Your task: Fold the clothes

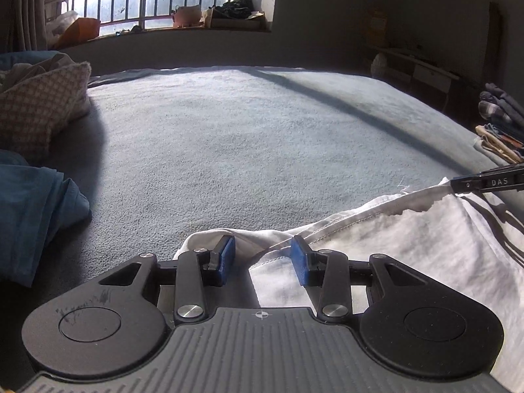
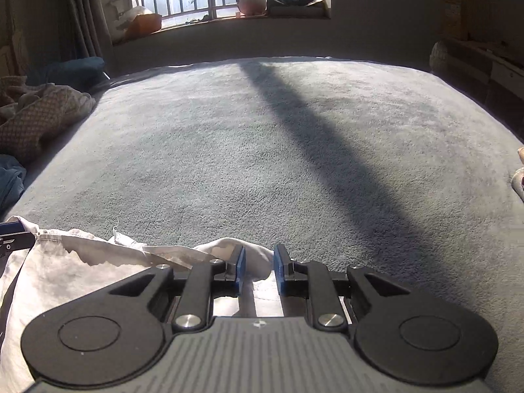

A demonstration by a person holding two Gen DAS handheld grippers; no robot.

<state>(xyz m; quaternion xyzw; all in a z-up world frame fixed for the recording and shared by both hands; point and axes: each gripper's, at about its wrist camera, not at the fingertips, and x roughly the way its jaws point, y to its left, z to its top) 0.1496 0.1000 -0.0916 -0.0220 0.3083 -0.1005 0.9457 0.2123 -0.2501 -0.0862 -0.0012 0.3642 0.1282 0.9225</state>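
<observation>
while both tools sit at the near edge: the white cotton garment (image 1: pixel 409 239) lies crumpled on the grey fleece bed cover (image 1: pixel 249 144).
left gripper (image 1: pixel 262 258): blue pads parted, fabric bunched between them, no grip.
right gripper (image 2: pixel 258 267): pads narrowly apart over a cloth fold.

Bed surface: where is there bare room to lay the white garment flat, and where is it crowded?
The grey blanket is bare across its middle, from the white garment at the near edge up to the window wall. Crowded: the checked cushion and blue cloth on the left, the stack of folded clothes on the right.
</observation>
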